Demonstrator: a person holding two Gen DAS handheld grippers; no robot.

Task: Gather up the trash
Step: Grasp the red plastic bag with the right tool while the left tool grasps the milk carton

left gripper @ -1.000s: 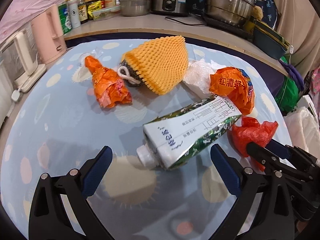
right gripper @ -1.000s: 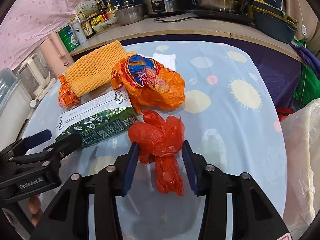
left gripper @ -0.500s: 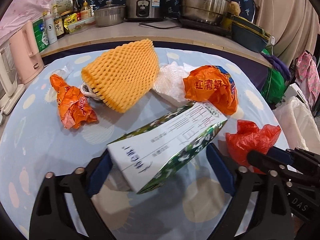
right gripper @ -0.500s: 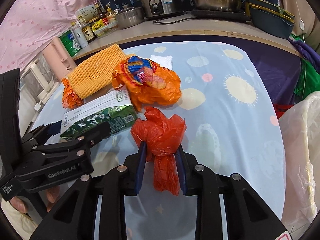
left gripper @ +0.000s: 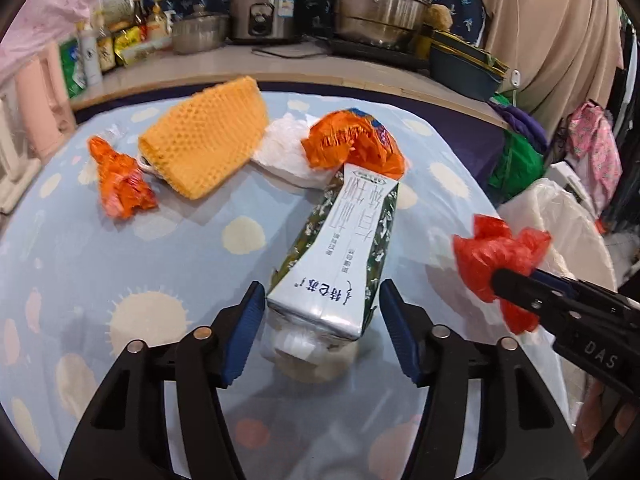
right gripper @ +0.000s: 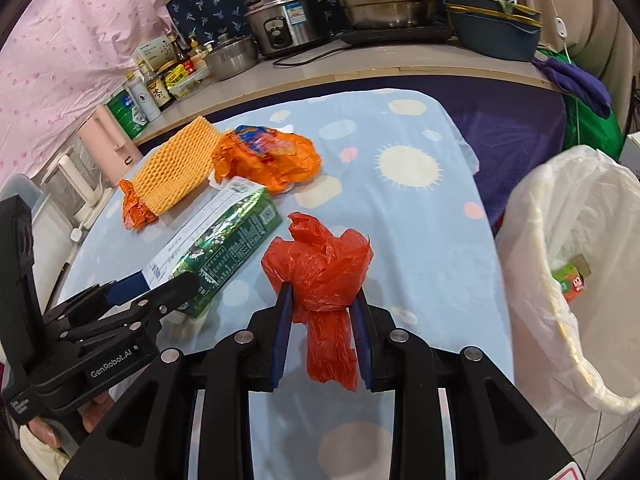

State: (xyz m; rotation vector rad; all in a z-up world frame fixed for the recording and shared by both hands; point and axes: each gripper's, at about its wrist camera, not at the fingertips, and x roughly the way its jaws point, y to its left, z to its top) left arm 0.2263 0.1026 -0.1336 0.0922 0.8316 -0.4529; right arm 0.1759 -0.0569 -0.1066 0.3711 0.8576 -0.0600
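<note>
My left gripper (left gripper: 322, 300) is shut on the cap end of a crushed green and white milk carton (left gripper: 344, 256), which also shows in the right wrist view (right gripper: 224, 248). My right gripper (right gripper: 322, 300) is shut on a red plastic bag (right gripper: 320, 268) and holds it above the table; the bag also shows in the left wrist view (left gripper: 496, 256). On the table lie a yellow foam net (left gripper: 204, 140), a small orange wrapper (left gripper: 120, 180), an orange snack bag (left gripper: 352, 144) and white paper (left gripper: 284, 152).
A bin lined with a white bag (right gripper: 576, 272) stands off the table's right edge, with a little trash inside. The blue patterned tablecloth (left gripper: 120, 260) covers the table. Pots, a rice cooker (left gripper: 268, 12) and bottles line the counter behind.
My left gripper has closed on the milk carton and swung it end-on. My right gripper has lifted the red bag and moved toward the bin on the right.
</note>
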